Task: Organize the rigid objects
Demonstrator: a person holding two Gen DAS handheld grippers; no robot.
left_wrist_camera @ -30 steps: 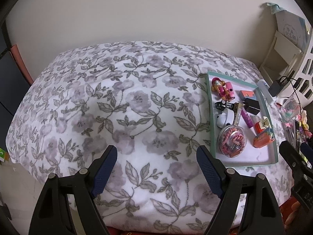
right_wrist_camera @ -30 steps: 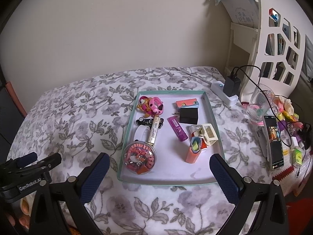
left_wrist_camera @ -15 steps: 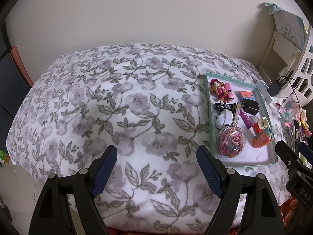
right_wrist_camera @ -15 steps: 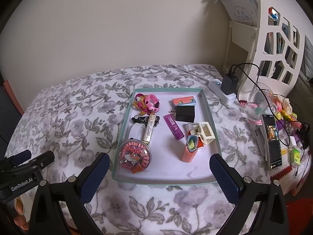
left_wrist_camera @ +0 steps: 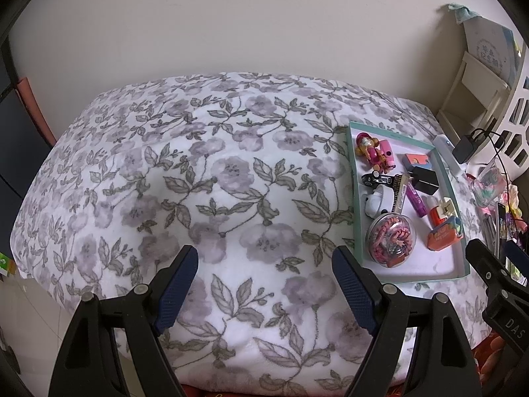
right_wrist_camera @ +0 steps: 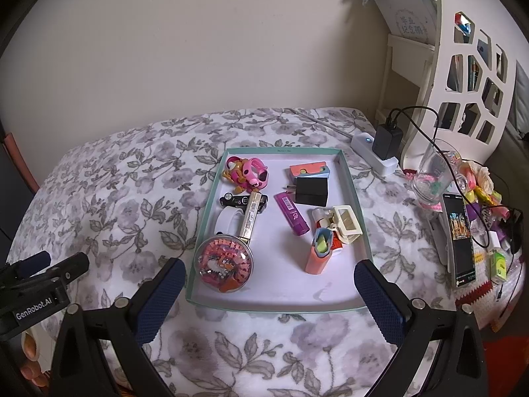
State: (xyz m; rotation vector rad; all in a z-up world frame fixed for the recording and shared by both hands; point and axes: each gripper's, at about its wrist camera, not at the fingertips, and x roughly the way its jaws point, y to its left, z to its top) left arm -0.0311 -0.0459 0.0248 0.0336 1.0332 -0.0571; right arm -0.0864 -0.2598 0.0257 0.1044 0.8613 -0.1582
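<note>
A teal-rimmed tray [right_wrist_camera: 354, 195] lies on the floral bed and shows at the right of the left wrist view [left_wrist_camera: 351, 182]. It holds a pink toy figure [right_wrist_camera: 246, 172], a black toy car [right_wrist_camera: 236, 200], a clear dome of pink bits [right_wrist_camera: 224, 263], a purple lighter [right_wrist_camera: 292, 213], a black charger [right_wrist_camera: 310, 192], a cream hair clip [right_wrist_camera: 345, 223] and an orange case [right_wrist_camera: 319, 253]. My right gripper [right_wrist_camera: 269, 278] is open and empty, just short of the tray's near edge. My left gripper [left_wrist_camera: 264, 274] is open and empty over bare blanket, left of the tray.
A white power strip with a black plug [right_wrist_camera: 380, 150], a glass jar [right_wrist_camera: 431, 178], a phone [right_wrist_camera: 459, 238] and small clutter sit to the right of the tray. A white cut-out shelf [right_wrist_camera: 469, 66] stands at the far right. The floral blanket [left_wrist_camera: 198, 182] spreads leftward.
Both grippers have pulled back and shifted a little; the tray sits slightly farther off and more central in the right wrist view. Nothing on the tray has moved.
</note>
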